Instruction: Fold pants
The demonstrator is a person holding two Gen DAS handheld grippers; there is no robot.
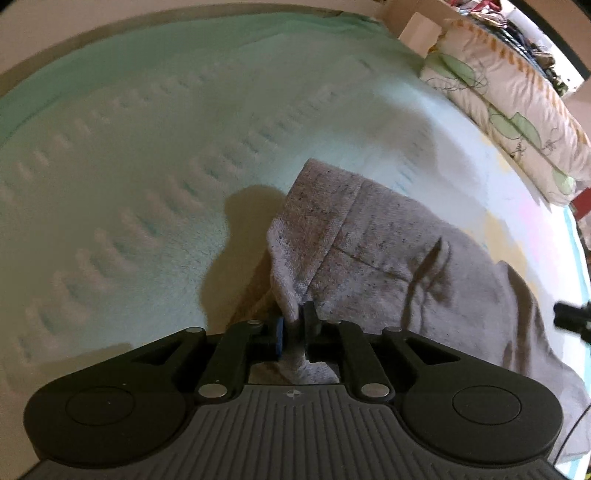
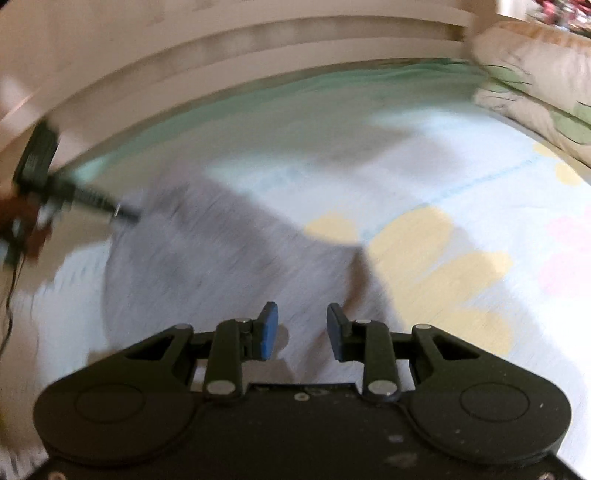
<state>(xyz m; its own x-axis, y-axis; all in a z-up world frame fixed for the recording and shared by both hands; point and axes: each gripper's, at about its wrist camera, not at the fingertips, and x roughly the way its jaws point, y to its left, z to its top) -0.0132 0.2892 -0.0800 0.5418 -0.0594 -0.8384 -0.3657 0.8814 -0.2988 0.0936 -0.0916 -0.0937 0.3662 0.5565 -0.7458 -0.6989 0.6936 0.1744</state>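
Grey speckled pants (image 1: 388, 258) lie rumpled on the bed, with a hemmed edge raised toward my left gripper (image 1: 293, 319). That gripper is shut on a fold of this grey fabric, which bunches up between the pads. In the blurred right wrist view the pants (image 2: 221, 266) spread out below my right gripper (image 2: 301, 317), which is open with its blue pads apart and nothing pinched between them. The left gripper (image 2: 125, 214) reaches onto the cloth from the left there. A dark tip of the right gripper (image 1: 569, 317) shows at the right edge of the left wrist view.
A pale green textured bedspread (image 1: 147, 184) covers the bed to the left. A sheet with a yellow flower print (image 2: 424, 258) lies under the pants. Leaf-patterned pillows (image 1: 509, 122) line the far right, with a box (image 1: 421, 31) behind them. A wall ledge (image 2: 258, 40) borders the far side.
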